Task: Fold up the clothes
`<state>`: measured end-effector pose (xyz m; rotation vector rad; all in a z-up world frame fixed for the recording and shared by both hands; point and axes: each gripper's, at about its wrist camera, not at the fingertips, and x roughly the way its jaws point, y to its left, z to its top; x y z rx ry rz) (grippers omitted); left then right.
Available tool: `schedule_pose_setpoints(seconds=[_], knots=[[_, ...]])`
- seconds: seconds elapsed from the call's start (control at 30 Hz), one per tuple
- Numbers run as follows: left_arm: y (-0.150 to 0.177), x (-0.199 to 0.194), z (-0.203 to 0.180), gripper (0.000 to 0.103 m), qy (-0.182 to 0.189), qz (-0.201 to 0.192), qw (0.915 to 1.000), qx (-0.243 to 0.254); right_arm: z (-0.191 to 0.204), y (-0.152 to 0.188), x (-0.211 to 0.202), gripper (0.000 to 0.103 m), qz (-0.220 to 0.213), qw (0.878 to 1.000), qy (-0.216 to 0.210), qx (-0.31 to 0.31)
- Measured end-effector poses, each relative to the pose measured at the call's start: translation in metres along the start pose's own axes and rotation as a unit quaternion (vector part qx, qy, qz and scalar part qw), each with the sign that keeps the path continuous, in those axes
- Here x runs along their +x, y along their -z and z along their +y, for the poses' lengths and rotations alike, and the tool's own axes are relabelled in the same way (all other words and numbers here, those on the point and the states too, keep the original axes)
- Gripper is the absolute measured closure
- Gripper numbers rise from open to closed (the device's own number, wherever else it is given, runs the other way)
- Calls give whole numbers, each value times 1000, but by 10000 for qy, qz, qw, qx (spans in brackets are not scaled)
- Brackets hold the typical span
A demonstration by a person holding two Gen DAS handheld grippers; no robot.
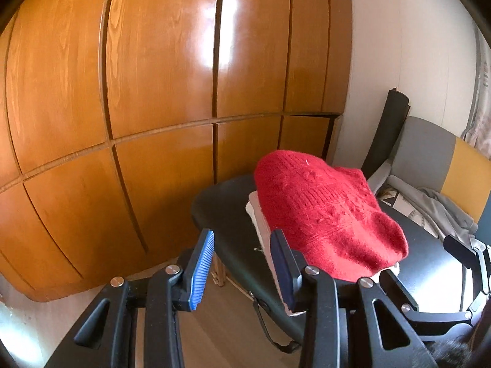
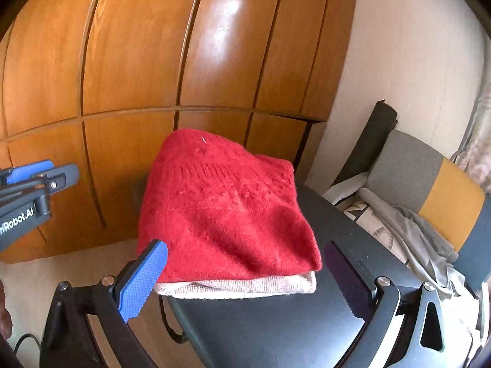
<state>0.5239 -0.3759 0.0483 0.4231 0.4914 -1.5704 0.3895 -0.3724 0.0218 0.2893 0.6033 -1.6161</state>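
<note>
1. A folded red knitted sweater [image 2: 227, 211] lies on top of a folded pale beige knitted garment [image 2: 239, 286], and the two form a small stack on the black padded table [image 2: 276, 331]
2. In the right wrist view the stack sits at the table's left end, with the beige layer showing as a strip under the sweater's near edge
3. The right gripper [image 2: 242, 279] has its jaws spread wide and grips nothing; its blue-padded finger [image 2: 141, 279] is just in front of the sweater's near left corner, and the other finger is to the right, over bare table
4. The left gripper [image 1: 242, 268] is also released, jaws apart and empty; its blue ribbed pad [image 1: 202, 270] hangs over the floor beside the table edge, while its dark finger [image 1: 284, 271] overlaps the beige layer's edge in the picture, and contact cannot be judged
5. In the right wrist view the left gripper shows at the left edge, well apart from the stack
6. Behind the table stands a glossy orange-brown wooden wardrobe [image 1: 159, 92]
7. To the right is a grey and yellow chair [image 2: 429, 184] with a crumpled grey cloth [image 2: 408, 233] on it
</note>
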Motion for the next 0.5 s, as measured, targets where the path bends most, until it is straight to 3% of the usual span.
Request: schedule_pose_setpoints(seconds=[0.5], knots=[[1, -2, 1, 67, -11, -67, 9999, -114, -2, 7, -4, 0, 10, 10000, -41, 10]])
